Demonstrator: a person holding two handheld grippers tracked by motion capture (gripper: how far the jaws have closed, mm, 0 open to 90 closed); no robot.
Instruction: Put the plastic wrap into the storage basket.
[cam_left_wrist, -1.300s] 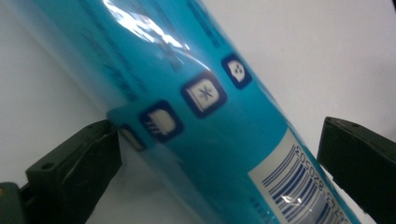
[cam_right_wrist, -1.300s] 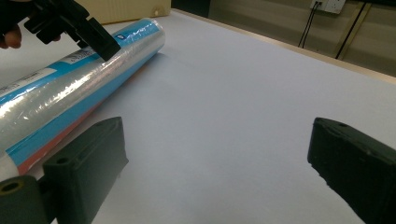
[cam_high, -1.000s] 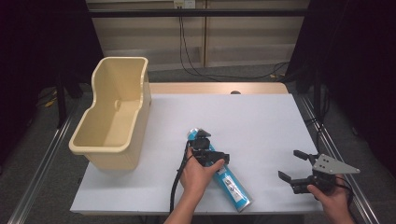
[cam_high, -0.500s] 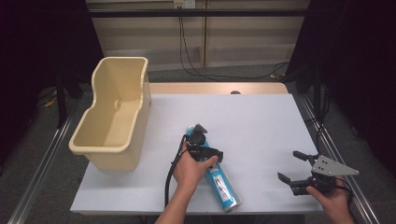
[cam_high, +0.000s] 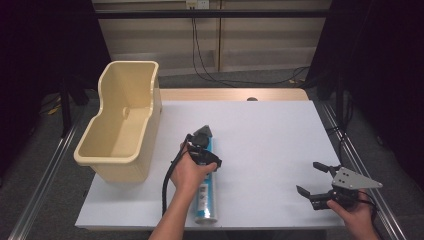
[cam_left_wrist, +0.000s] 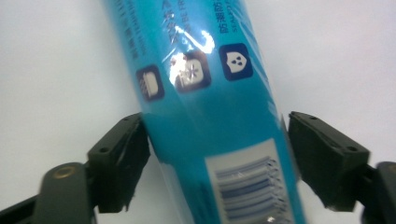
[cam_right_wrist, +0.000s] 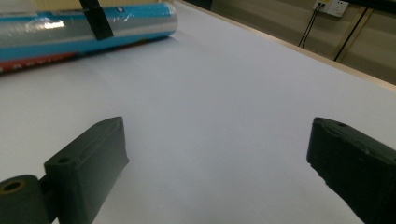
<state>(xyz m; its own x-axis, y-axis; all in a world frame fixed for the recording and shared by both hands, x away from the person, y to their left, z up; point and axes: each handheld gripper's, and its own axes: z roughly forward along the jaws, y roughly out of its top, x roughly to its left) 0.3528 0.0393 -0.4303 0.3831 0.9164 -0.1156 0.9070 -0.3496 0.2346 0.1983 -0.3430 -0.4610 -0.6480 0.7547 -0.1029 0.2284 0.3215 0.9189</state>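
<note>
- Blue roll (cam_left_wrist: 205, 93): three dark square icons (the right one a shield with drops), partly glared.
- White label on the roll: a barcode (cam_left_wrist: 247, 182), digits unreadable.
- Small white print above the icons (blurred, illegible).

Open white table (cam_high: 270, 145) from 12 to 3 o'clock of the blue roll (cam_high: 206, 192), free passage up to the right gripper (cam_high: 314, 181). At 9–11 o'clock the beige bin (cam_high: 122, 125) blocks; the gap between bin and left gripper (cam_high: 202, 150) looks narrow, hard to judge. The roll lies across centre-front.
</note>
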